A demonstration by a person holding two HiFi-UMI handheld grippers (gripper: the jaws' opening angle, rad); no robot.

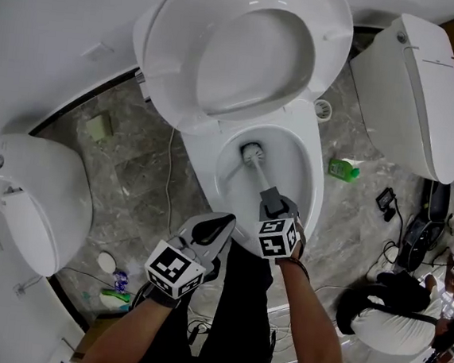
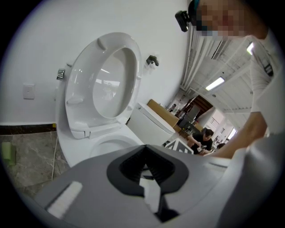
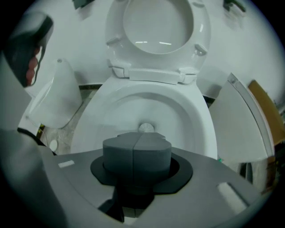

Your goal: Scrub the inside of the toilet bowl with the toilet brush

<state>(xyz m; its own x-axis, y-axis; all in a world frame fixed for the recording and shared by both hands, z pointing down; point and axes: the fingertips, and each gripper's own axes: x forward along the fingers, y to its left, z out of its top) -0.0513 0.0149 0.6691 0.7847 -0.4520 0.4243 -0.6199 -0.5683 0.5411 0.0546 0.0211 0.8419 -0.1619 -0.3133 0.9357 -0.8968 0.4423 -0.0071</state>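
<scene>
The white toilet [image 1: 311, 181] stands with seat and lid [image 1: 247, 51] raised against the wall. The toilet brush [image 1: 251, 150] has its round head low inside the bowl, near the drain, and its handle slants up to my right gripper [image 1: 272, 198], which is shut on it. In the right gripper view the closed grey jaws [image 3: 137, 149] hide the handle, and only the brush head [image 3: 145, 128] shows above them, inside the bowl [image 3: 178, 111]. My left gripper [image 1: 221, 221] hangs shut and empty beside the bowl's front left rim. The left gripper view shows its jaws [image 2: 143, 156] closed, aimed past the raised seat [image 2: 104, 80].
Another toilet [image 1: 26, 197] stands at the left and a closed one [image 1: 415, 91] at the right. A green bottle [image 1: 342, 169] lies on the marble floor right of the bowl. A person [image 1: 390, 312] crouches at lower right among cables. Small items [image 1: 113, 285] lie at lower left.
</scene>
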